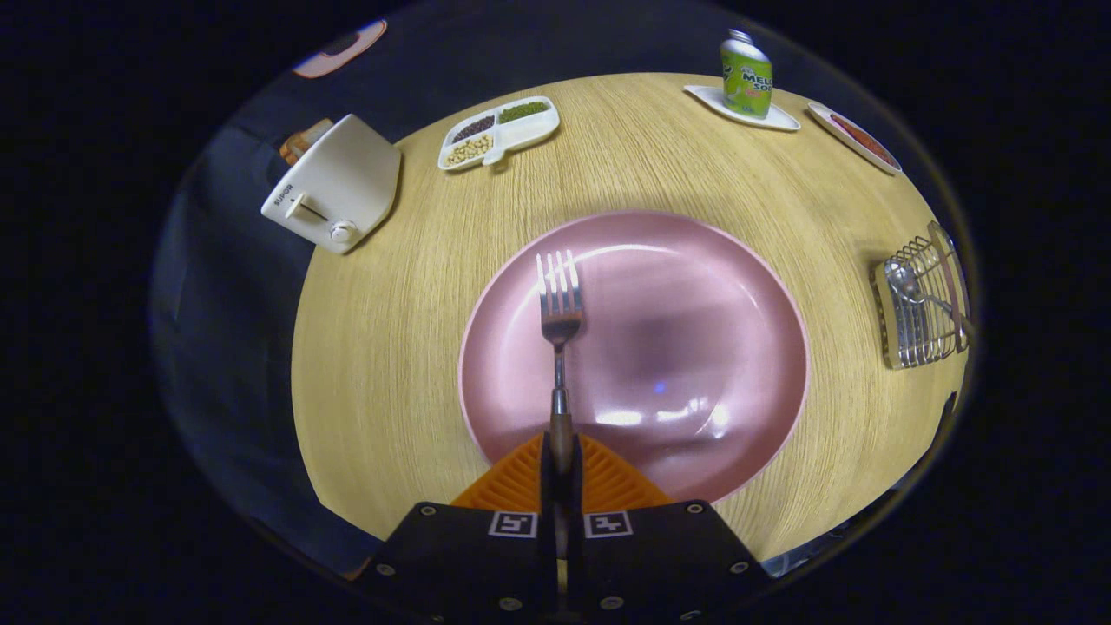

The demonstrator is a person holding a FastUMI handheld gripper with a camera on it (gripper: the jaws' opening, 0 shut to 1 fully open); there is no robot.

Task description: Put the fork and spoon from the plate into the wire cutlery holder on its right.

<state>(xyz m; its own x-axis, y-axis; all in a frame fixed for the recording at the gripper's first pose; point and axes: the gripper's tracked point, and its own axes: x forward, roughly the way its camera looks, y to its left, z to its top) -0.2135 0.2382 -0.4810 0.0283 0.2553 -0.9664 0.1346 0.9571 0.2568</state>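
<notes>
Clamping the fork [560, 347] by its handle, the gripper [561, 464] hovers over the pink plate [694, 347].

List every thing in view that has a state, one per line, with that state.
Tongs: shut on the fork handle.
Fork: held by its handle, tines pointing away over the plate.
Pink plate: bare, on the table.
Wire cutlery holder: right of the plate, a spoon already in it.
Toaster: bread in its slot.
Soda can: upright on a white tray.
Divided dish: compartments filled.
</notes>
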